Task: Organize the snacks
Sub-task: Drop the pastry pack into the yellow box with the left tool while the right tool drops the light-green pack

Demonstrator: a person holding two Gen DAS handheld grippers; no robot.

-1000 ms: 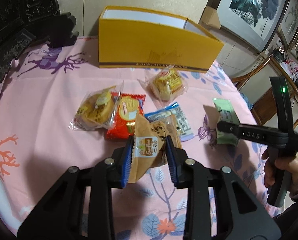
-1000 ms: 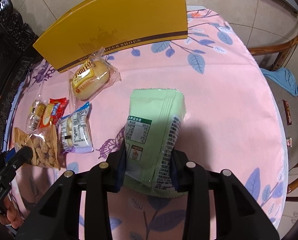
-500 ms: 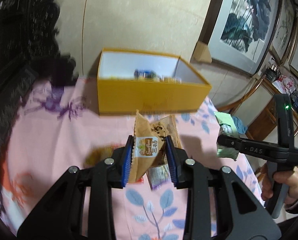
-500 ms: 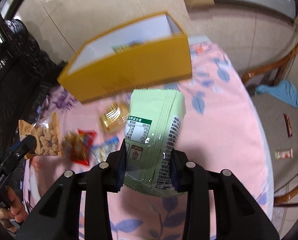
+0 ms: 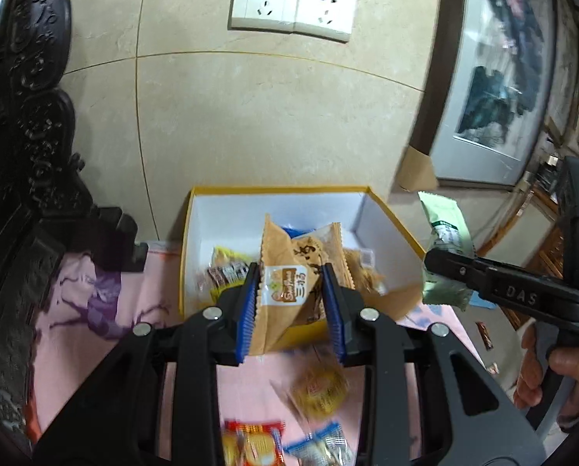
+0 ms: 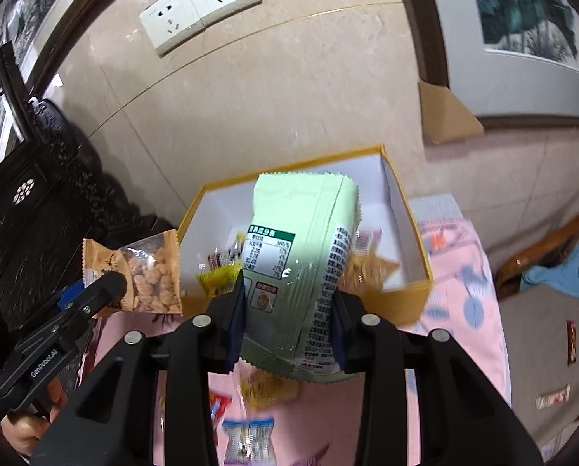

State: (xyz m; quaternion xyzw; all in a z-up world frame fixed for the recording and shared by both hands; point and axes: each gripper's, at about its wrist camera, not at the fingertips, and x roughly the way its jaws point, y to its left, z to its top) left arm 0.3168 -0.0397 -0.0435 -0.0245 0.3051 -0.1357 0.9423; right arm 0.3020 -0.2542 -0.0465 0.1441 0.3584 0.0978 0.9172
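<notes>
Snacks both airborne near table's far edge: my left gripper [image 5: 291, 305] jaws pinch brown peanut bag [image 5: 295, 272], right gripper [image 6: 287, 320] jaws pinch green packet [image 6: 301, 248], over yellow box [image 5: 390, 225]. Risk: packets collide or snag the rim.

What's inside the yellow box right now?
The yellow box already holds a few snacks: a yellow-and-brown packet at its left and a tan packet at its right. The held brown bag and green bag cover its middle, so anything there is hidden.
</notes>
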